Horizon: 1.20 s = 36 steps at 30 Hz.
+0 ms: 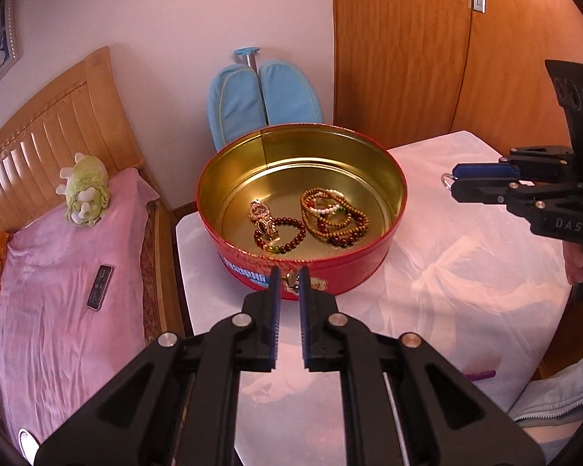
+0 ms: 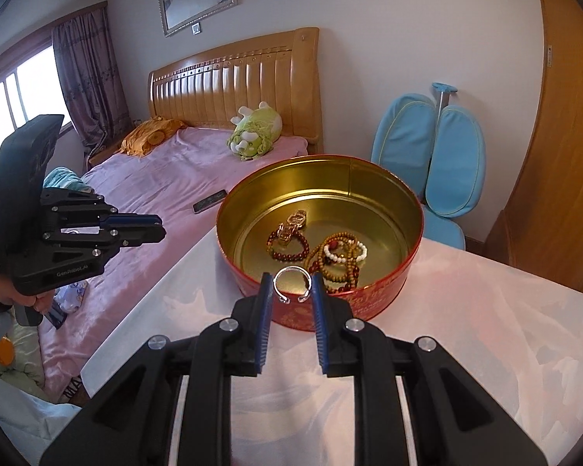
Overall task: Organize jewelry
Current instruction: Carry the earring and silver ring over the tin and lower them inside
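A round red tin point(image 1: 369, 272) with a gold inside stands on the white-covered table; it also shows in the right wrist view point(image 2: 388, 291). In it lie a gold watch point(image 1: 261, 215), a dark red bead bracelet point(image 1: 291, 237) and a heap of wooden bead strands point(image 1: 338, 213). My right gripper point(image 2: 291, 287) is shut on a silver open bangle point(image 2: 291, 270), held just before the tin's near rim; the bangle shows at its tips in the left wrist view point(image 1: 447, 181). My left gripper point(image 1: 289, 283) is empty, jaws a narrow gap apart, at the tin's near wall.
The table point(image 1: 466, 272) has a white cloth. A bed with a pink cover point(image 1: 58, 310) lies to the left, with a phone point(image 1: 100, 286) and a green plush toy point(image 1: 84, 190). A blue chair point(image 1: 260, 97) stands behind the tin. A wooden wardrobe point(image 1: 427, 46) is at the right.
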Motion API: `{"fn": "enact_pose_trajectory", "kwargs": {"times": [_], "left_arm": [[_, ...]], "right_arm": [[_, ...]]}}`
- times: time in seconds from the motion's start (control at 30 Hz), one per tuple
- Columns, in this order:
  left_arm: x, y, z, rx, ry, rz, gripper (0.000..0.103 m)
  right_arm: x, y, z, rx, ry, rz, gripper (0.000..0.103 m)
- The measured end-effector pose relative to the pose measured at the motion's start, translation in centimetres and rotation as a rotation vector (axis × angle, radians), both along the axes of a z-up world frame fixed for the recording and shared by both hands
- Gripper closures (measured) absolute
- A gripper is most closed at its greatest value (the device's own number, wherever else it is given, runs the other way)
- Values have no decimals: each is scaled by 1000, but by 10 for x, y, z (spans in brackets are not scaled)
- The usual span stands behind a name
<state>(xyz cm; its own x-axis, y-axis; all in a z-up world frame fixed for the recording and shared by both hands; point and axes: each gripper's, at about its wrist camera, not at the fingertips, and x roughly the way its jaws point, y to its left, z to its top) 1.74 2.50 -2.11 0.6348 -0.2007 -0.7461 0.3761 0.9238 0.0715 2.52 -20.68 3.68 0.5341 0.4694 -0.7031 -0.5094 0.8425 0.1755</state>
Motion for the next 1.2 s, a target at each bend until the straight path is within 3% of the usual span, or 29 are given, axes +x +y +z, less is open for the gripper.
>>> {"fn": "enact_pose_trajectory", "kwargs": {"times": [0.33,0.53,0.7,0.87,1.2], "left_arm": [[95,-7,8,26,74,-50,94],[155,-16,3,46,116,-99,94],[195,-29,-26,99,226,-152,94],[227,-33,-61,138,378,-152,94],[236,-37,-85,177,418,-153,94]], "right_arm": [[91,12,1,14,108,27,82],[154,33,-19,-87,231,80,82],[197,49,-53,-182,369,117,82],[218,55,-86,-217,506,109,82],[223,61,-98,-215,522,100,82]]}}
